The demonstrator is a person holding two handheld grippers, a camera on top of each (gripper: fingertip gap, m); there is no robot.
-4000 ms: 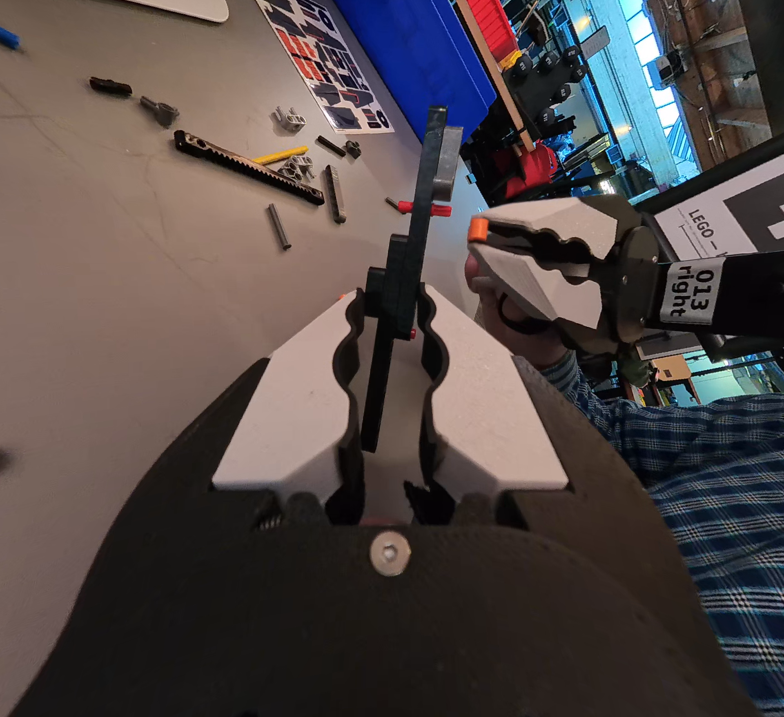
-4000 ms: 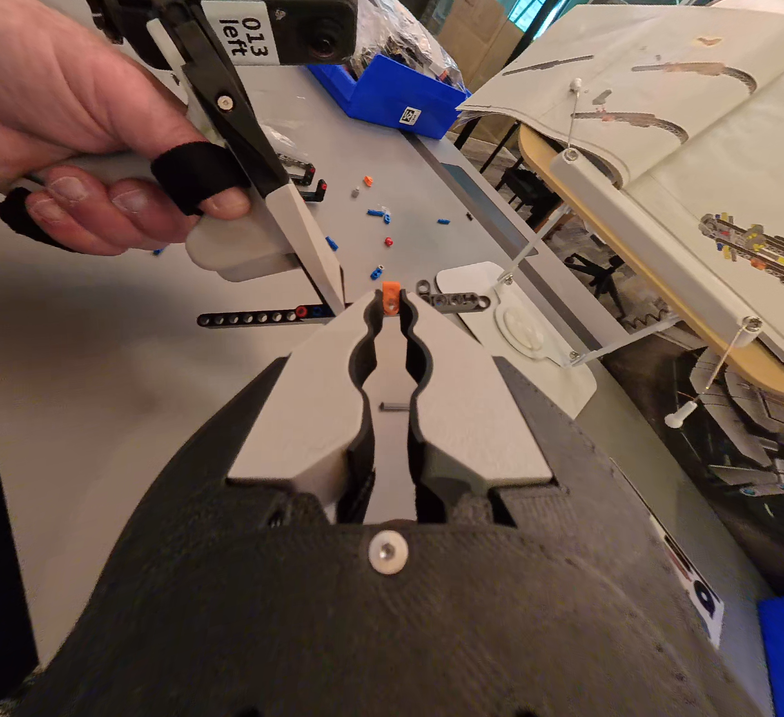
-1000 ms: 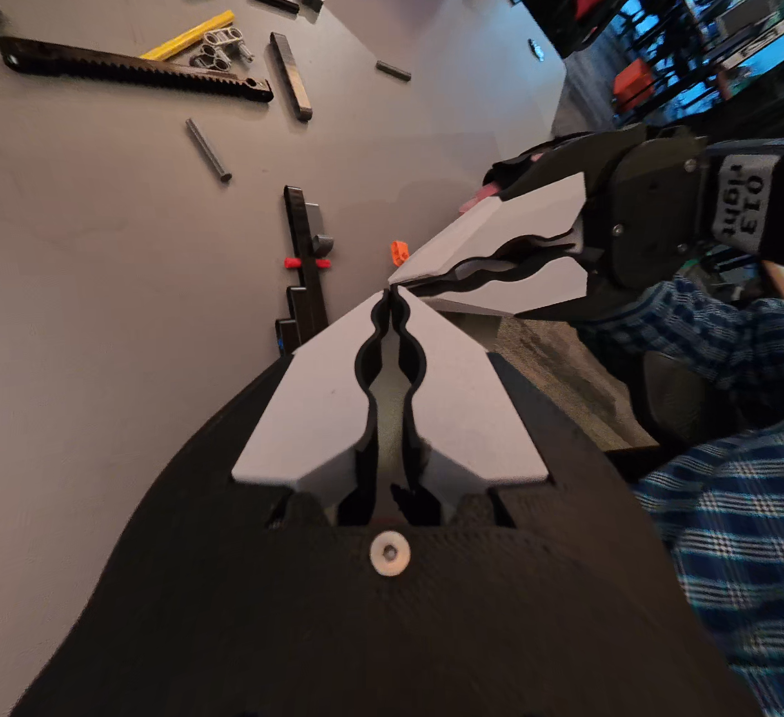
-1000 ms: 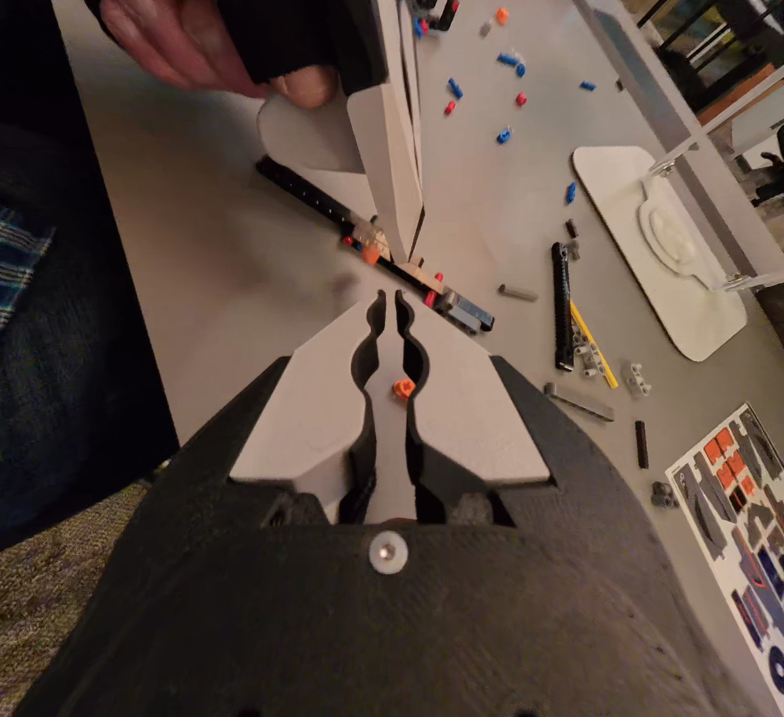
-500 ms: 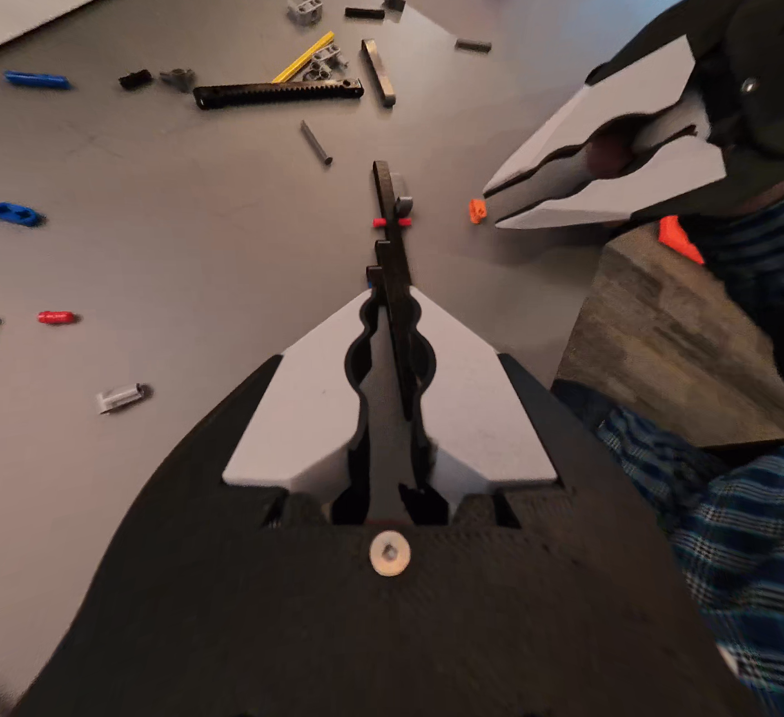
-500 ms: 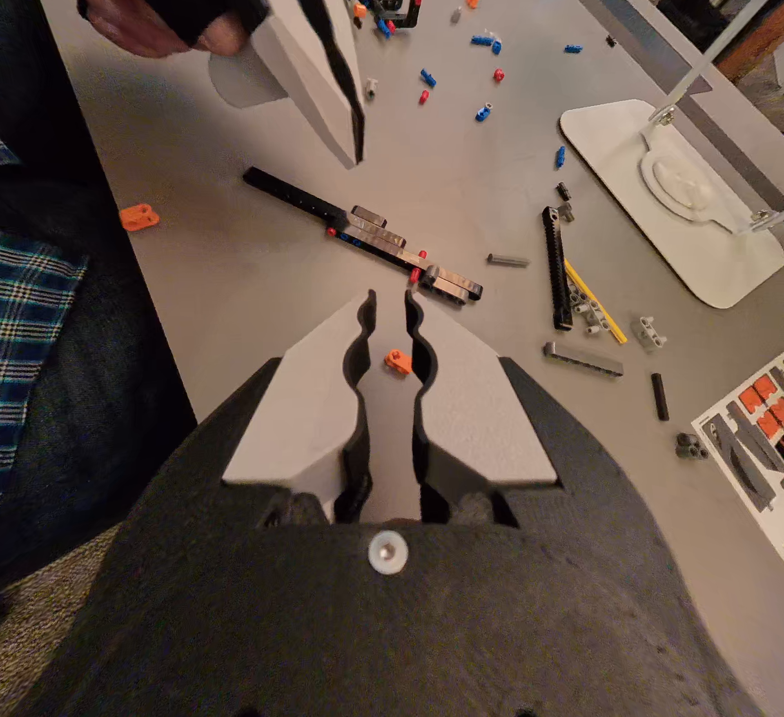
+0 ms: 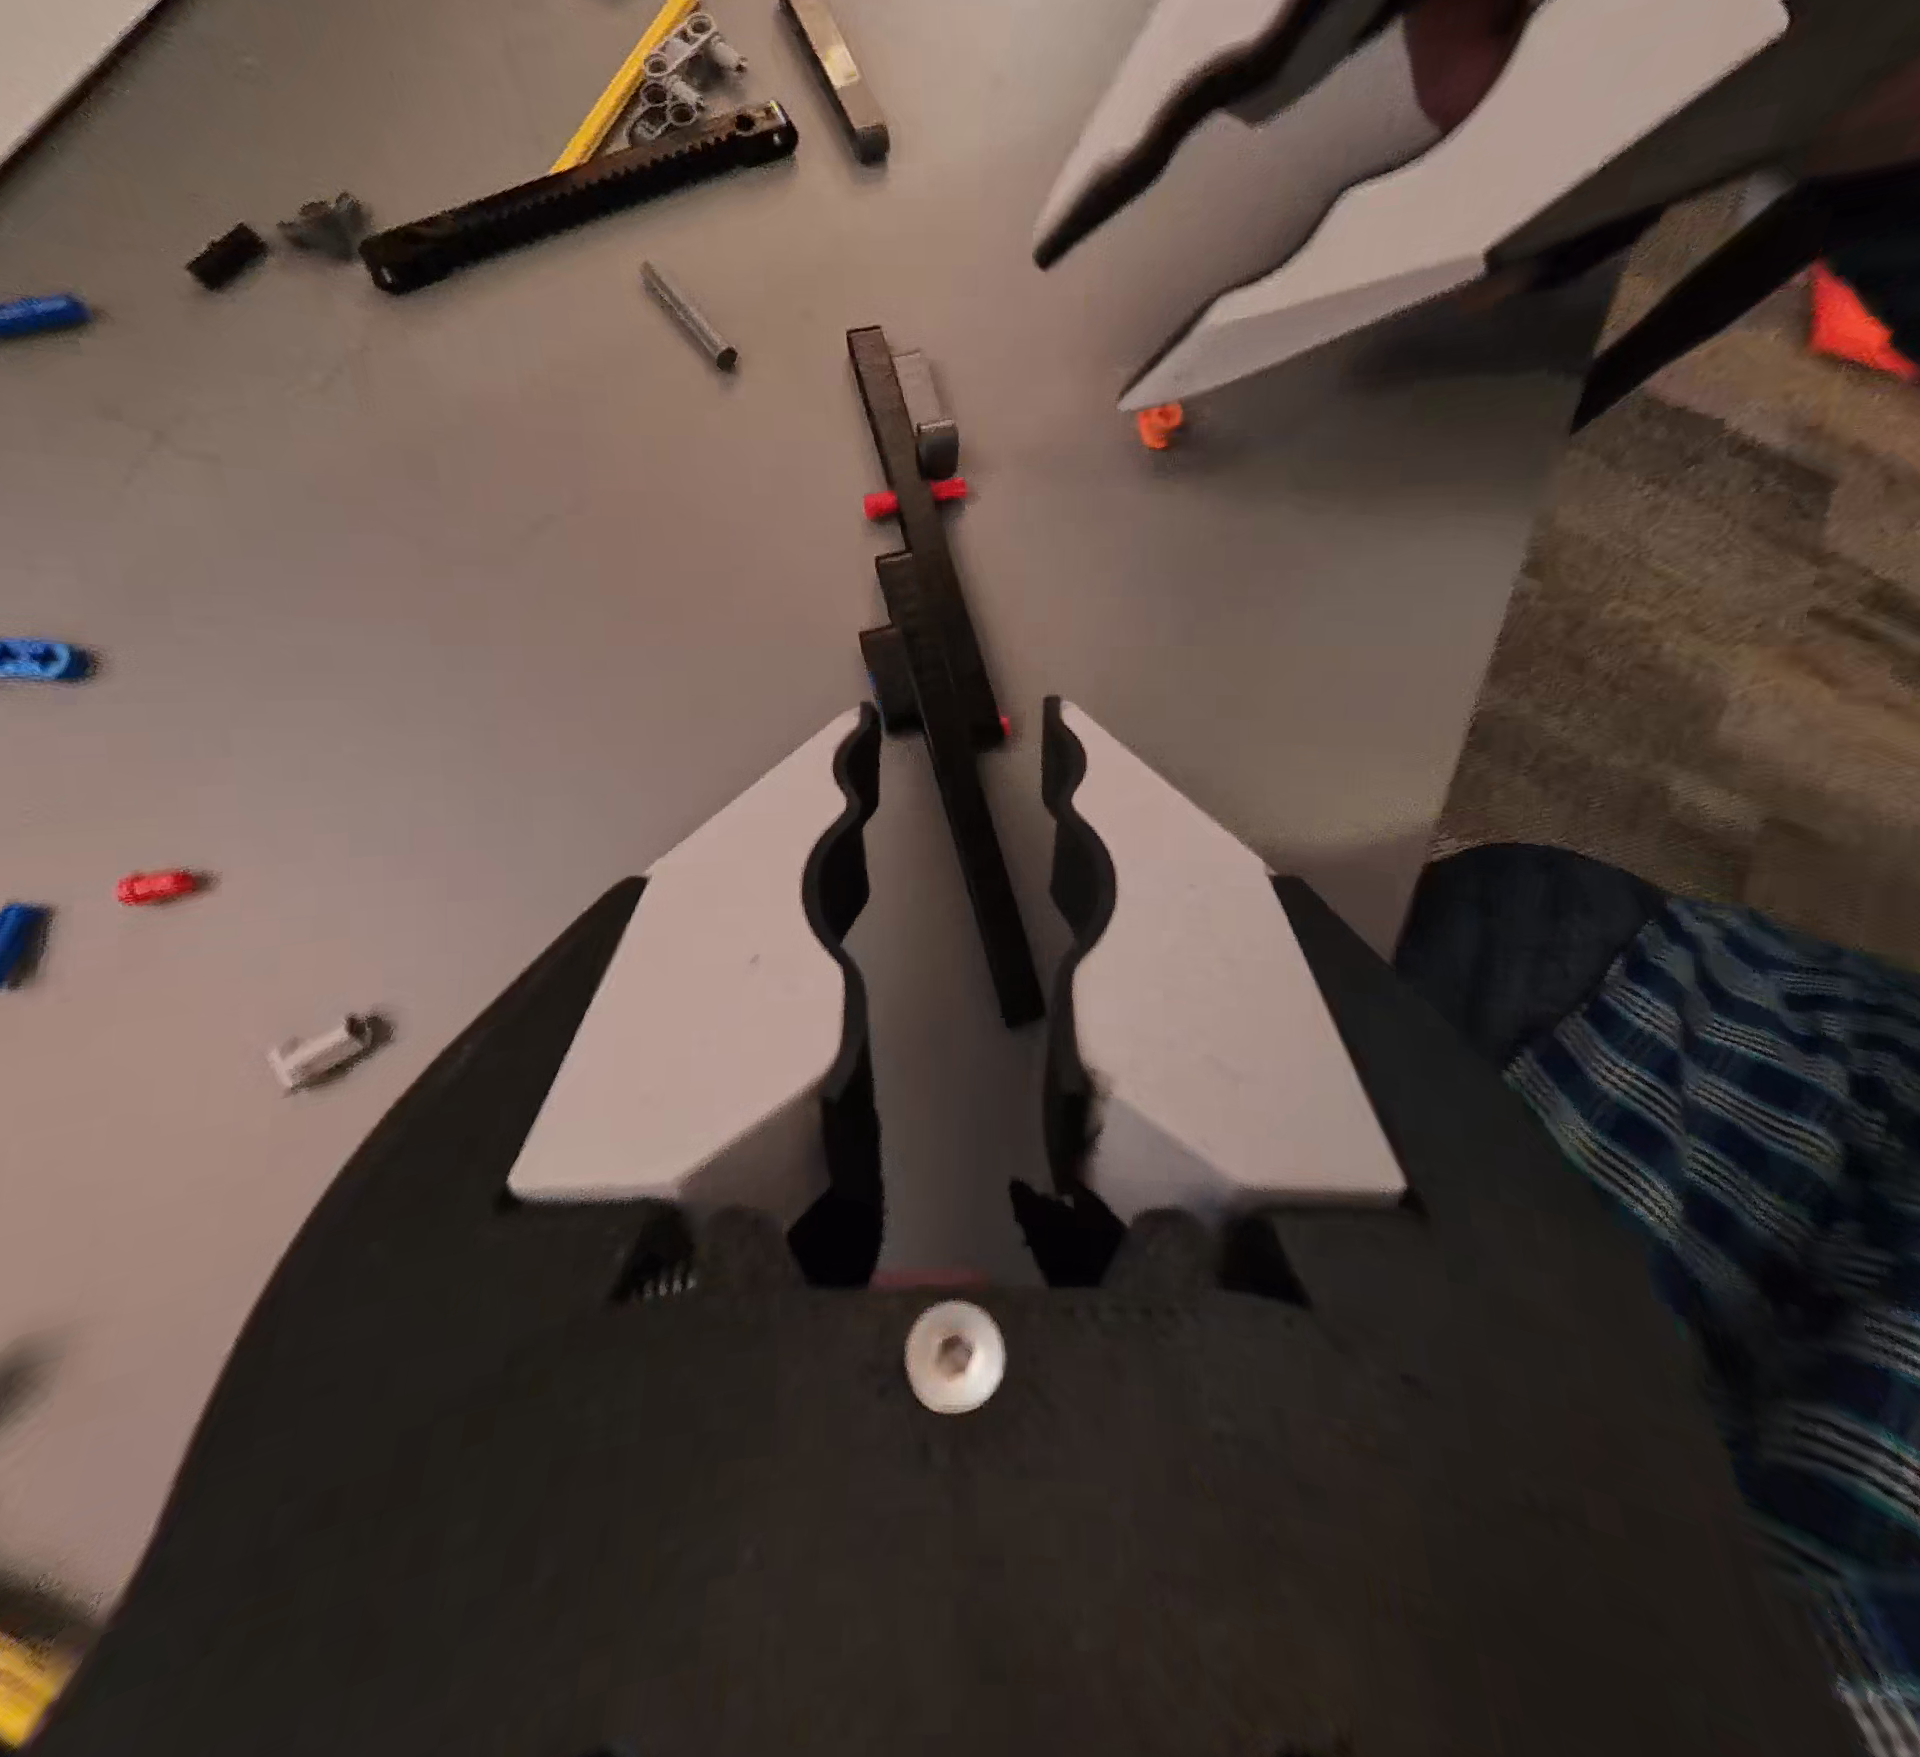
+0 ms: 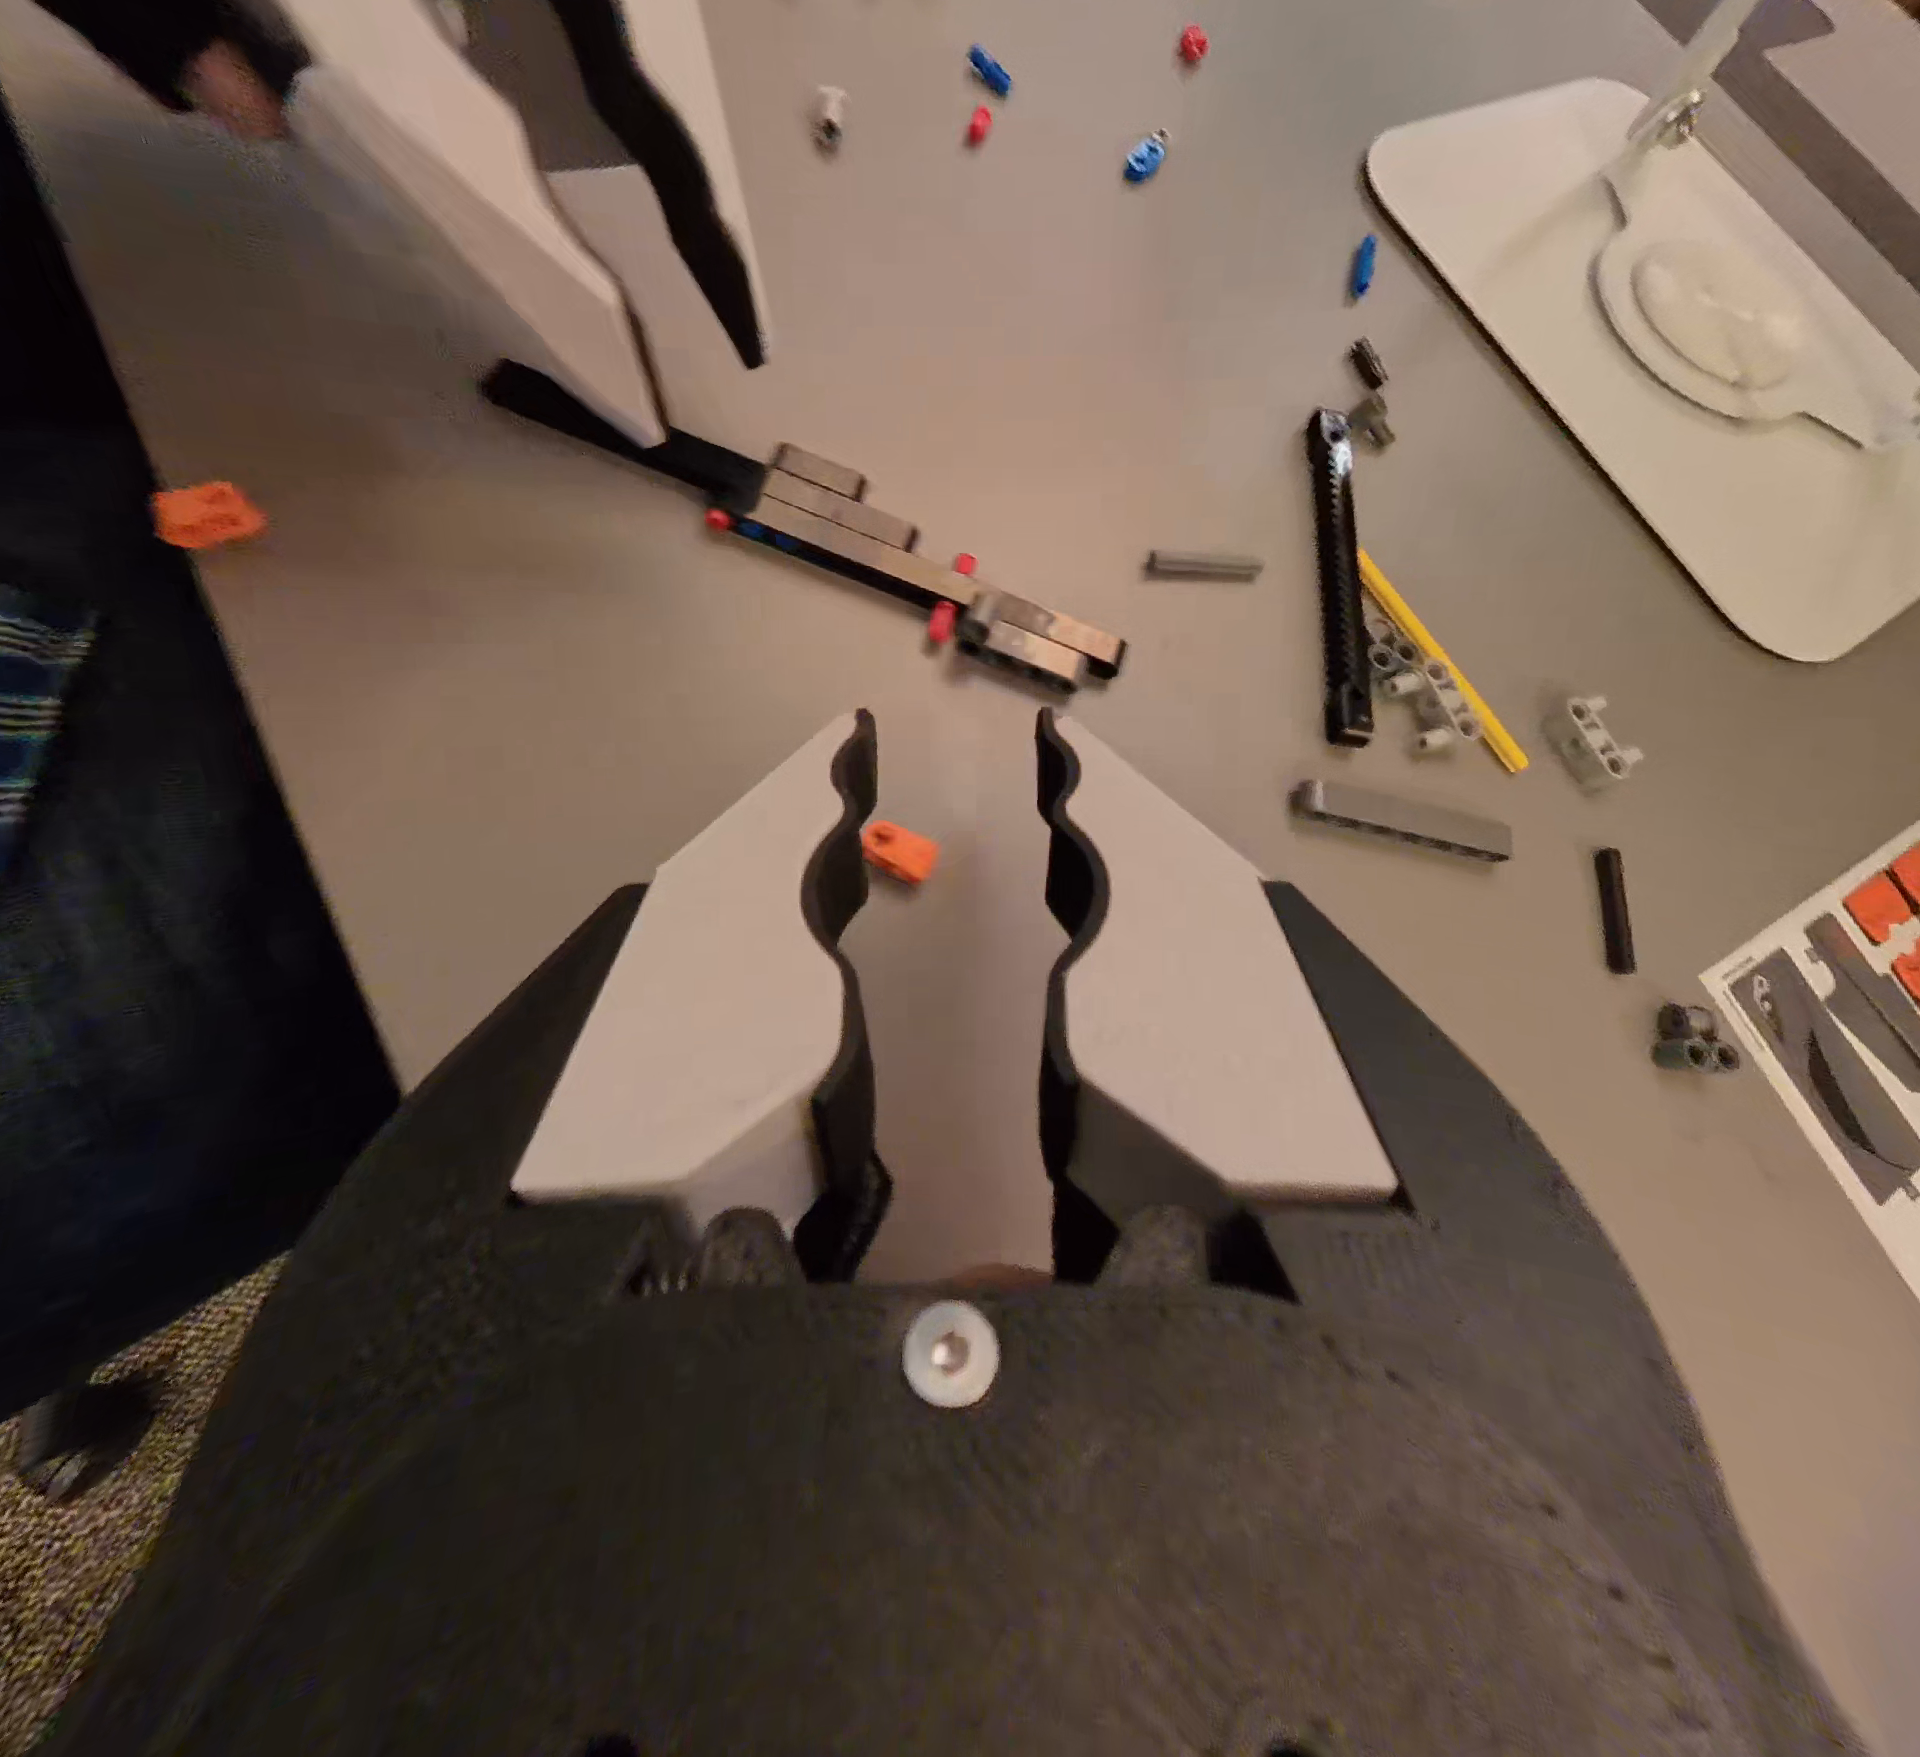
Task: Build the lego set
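Observation:
The black beam assembly [image 7: 925, 585] with grey beams and red pins lies flat on the grey table [image 7: 416, 564]. My left gripper [image 7: 958, 715] is open, and the assembly's near end lies between its jaws, touching neither. My right gripper [image 8: 951, 725] is open and empty over a small orange piece [image 8: 899, 850] that lies on the table between its jaws. In the left wrist view the right gripper [image 7: 1086, 331] hovers just above the orange piece [image 7: 1156, 427]. In the right wrist view the left gripper [image 8: 701, 398] stands over the assembly's [image 8: 883, 554] far end.
A black gear rack [image 8: 1340, 575], a yellow axle [image 8: 1439, 658], a grey beam [image 8: 1397, 819] and a short grey axle [image 8: 1203, 565] lie to the right. A white stand base [image 8: 1507, 305] and a sticker sheet [image 8: 1829, 1001] lie beyond. Another orange piece [image 8: 206, 514] lies past the table's near edge. Some 8 centimeters of space lies between my two pairs of fingers. The right tips stand about 9 centimeters off the short grey axle [image 8: 1203, 565]. My left wrist view [image 7: 682, 320] looks at it from another angle.
Four seconds ago the left gripper held the assembly and the right held the orange piece. Both now lie on the table. Over the last half second both grippers' jaws have opened wider.

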